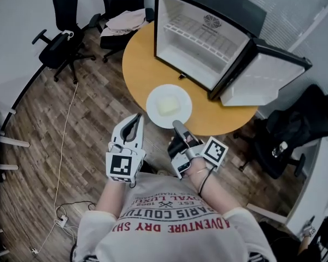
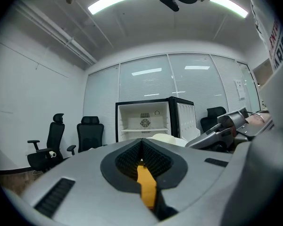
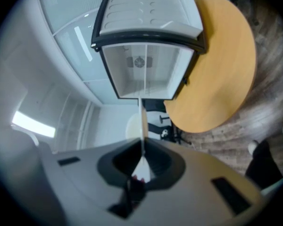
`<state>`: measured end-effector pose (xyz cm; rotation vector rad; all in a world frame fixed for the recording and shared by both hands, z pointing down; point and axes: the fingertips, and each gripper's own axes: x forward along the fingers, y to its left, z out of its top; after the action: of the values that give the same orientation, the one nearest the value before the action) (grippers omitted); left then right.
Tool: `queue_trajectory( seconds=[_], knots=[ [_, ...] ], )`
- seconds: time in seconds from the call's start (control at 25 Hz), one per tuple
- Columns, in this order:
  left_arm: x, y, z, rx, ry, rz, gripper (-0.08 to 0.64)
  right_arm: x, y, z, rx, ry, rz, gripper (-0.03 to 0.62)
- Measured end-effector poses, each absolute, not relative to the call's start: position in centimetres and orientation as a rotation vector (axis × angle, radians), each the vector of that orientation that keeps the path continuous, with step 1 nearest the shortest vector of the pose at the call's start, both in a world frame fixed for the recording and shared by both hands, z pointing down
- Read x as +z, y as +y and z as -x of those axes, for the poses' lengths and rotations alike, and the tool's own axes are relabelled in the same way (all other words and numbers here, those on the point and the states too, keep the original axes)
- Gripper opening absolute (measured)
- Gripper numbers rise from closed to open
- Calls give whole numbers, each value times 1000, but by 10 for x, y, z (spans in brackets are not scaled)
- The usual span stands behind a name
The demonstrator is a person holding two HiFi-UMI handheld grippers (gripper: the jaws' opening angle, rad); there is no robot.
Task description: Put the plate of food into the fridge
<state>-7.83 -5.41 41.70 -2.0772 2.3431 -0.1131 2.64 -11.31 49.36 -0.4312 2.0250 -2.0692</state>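
The person's printed shirt fills the bottom of the head view. Just ahead of it, the right tongs are clamped on the near rim of the white plate. The plate carries a pale block of food at the near edge of the round tabletop. The left tongs are closed on nothing. The fridge stands open with bare shelves. I judge 2 steps done, the door open and the plate gripped; carrying it in remains.

The person's T-shirt bears red print, upside down in the head view: "ADVENTURE DRY", "ROYAL LUXU", "ARIS COUTU" and "EST 1982", with the line ends cut off. In the left gripper view, only red letter fragments of that print show at the right edge.
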Motion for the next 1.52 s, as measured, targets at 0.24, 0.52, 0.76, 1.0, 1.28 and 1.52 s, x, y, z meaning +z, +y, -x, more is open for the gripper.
queue_trajectory(
  seconds=[0.24, 0.52, 0.76, 1.0, 1.28, 1.52],
  knots=[
    [425, -107, 98, -118, 2221, 2211, 32, 505, -153, -3, -2035, 1963, 508, 40],
    [414, -178, 135, -119, 2057, 2334, 32, 502, -205, 24, -1954, 1853, 605, 40],
    [410, -235, 161, -124, 1866, 2478, 32, 494, -245, 47, -1869, 1759, 733, 40],
    [407, -284, 181, -118, 1672, 2593, 32, 490, -282, 64, -1765, 1656, 839, 40],
    [404, -317, 188, -116, 1528, 2671, 32, 485, -308, 61, -1655, 1554, 914, 40],
    [410, -340, 196, -98, 1473, 2726, 32, 488, -324, 67, -1621, 1495, 969, 41]
  ],
)
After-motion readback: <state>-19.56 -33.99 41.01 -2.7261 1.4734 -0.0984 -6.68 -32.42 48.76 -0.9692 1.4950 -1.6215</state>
